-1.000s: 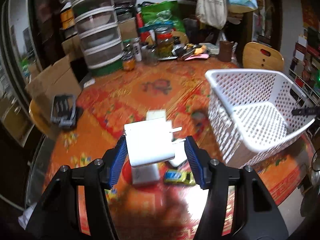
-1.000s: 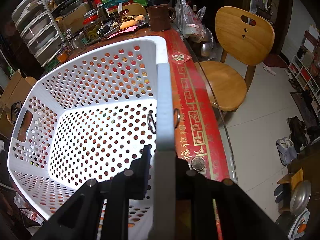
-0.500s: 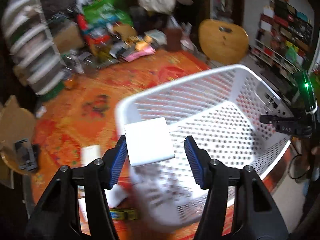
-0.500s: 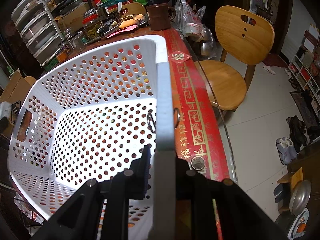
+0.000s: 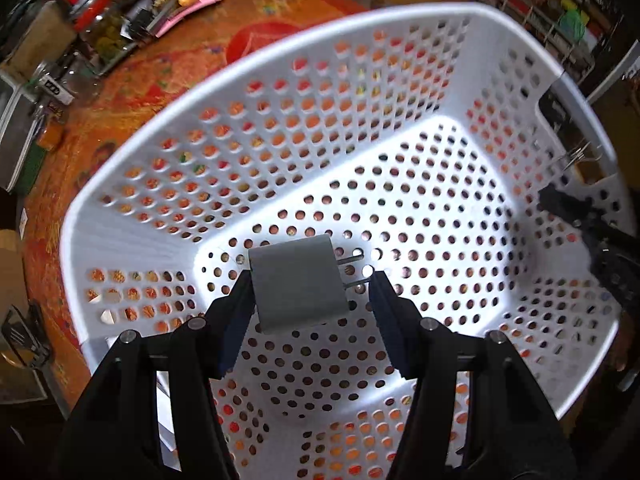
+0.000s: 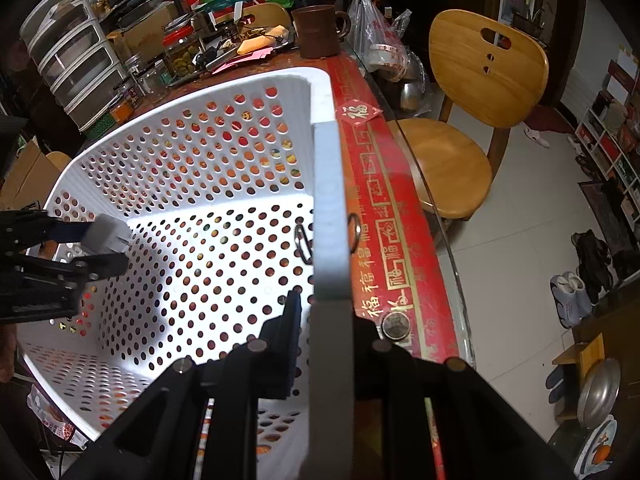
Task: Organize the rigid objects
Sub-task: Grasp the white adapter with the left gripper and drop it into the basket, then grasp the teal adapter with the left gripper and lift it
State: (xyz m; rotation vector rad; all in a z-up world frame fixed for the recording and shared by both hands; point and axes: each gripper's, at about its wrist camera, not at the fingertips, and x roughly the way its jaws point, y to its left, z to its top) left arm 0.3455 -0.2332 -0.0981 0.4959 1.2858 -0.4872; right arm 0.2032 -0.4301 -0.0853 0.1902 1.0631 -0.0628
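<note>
Left wrist view: the left gripper (image 5: 312, 292) pinches a white plug-in charger (image 5: 298, 286) between its blue pads, the charger's two metal prongs pointing toward the right of the frame at the right-hand pad. Directly beyond the charger — filling the centre of the frame — lies the perforated floor of the white basket (image 5: 256, 62), which appears empty. The charger thus hangs over the basket's interior, nearer its lower-left wall than the far right rim; the gap down to the floor cannot be read from this view.

Right wrist view: the right gripper (image 6: 332, 320) is pressed together on the basket's near rim, which runs up the centre of the frame as a pale strip; it appears to steady the basket on the red patterned tablecloth (image 6: 384, 208). The left gripper with the charger (image 6: 108, 234) enters at the left edge, above the basket floor.

Judgement: the release belongs to the left gripper — the target lies straight along its fingers, so spreading the jaws should drop the charger inside.
</note>
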